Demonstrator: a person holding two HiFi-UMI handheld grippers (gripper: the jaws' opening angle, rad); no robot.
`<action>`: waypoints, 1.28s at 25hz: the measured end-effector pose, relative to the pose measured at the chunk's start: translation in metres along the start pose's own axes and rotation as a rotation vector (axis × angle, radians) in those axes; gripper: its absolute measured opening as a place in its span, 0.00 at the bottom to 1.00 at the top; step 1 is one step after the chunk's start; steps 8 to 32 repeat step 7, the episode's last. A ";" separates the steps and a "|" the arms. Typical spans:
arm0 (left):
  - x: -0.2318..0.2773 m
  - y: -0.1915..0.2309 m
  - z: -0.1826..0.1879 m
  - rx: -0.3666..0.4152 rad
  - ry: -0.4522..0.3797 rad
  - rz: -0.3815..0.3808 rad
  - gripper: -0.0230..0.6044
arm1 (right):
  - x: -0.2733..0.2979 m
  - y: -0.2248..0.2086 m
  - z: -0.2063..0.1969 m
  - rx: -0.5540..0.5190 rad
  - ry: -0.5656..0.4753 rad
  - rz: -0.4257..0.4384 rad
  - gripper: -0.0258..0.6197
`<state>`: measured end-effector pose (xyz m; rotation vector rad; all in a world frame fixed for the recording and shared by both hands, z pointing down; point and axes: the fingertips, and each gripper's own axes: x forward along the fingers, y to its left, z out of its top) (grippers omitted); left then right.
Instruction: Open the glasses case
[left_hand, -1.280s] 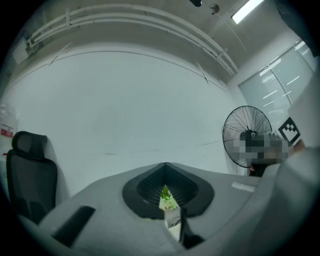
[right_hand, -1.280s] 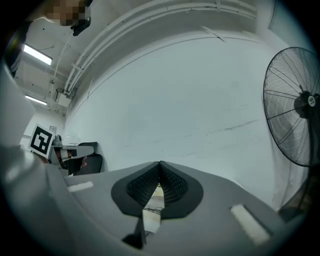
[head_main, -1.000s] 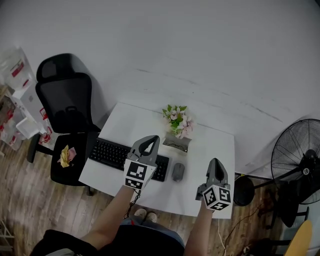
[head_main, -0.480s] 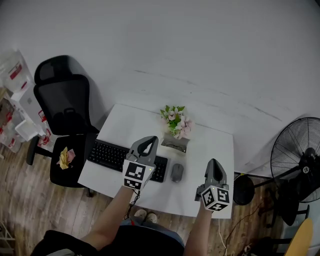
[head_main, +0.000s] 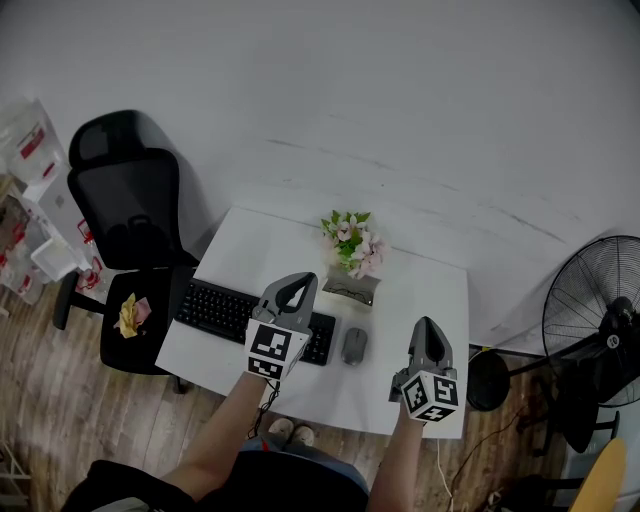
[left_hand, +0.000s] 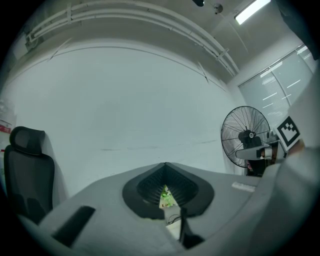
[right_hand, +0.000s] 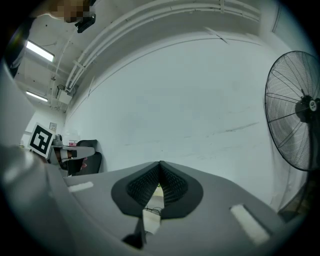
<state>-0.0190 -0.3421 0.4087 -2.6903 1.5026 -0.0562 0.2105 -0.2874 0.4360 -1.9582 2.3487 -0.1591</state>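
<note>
Head view, looking steeply down on a white surface (head_main: 262, 238). The keyboard (head_main: 214, 304) serves as the landmark.

(a) Glasses case (head_main: 350, 290): a low grey box, lid down as far as this small view lets me judge. It lies on the surface just beyond the keyboard's right end, toward the wall.

(b) Flowers (head_main: 352, 240): beyond that same end of the keyboard, farther back than the case.

(c) Mouse (head_main: 355, 344): just beside the keyboard's right end.

(d) My left gripper (head_main: 296, 284): held level above the keyboard's right part and clear of the case. In the left gripper view its fingers (left_hand: 107, 202) are pressed together, ribbed pads meeting at the tip.

(e) My right gripper (head_main: 428, 326): well right of the keyboard, past the mouse, over the surface's near right corner. Its fingers (right_hand: 220, 200) are likewise pressed together tip to tip.

(f) Office chair (head_main: 125, 215): on the floor off the keyboard's left end.

(g) Standing fan (head_main: 595, 320): far to the keyboard's right, off the surface.
</note>
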 end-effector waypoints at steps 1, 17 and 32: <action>0.000 0.000 0.001 -0.001 0.000 0.001 0.05 | 0.000 0.000 -0.001 0.001 0.001 0.002 0.05; 0.000 -0.002 0.001 0.002 0.003 0.004 0.05 | -0.001 -0.001 -0.001 0.005 0.005 0.008 0.05; 0.000 -0.002 0.001 0.002 0.003 0.004 0.05 | -0.001 -0.001 -0.001 0.005 0.005 0.008 0.05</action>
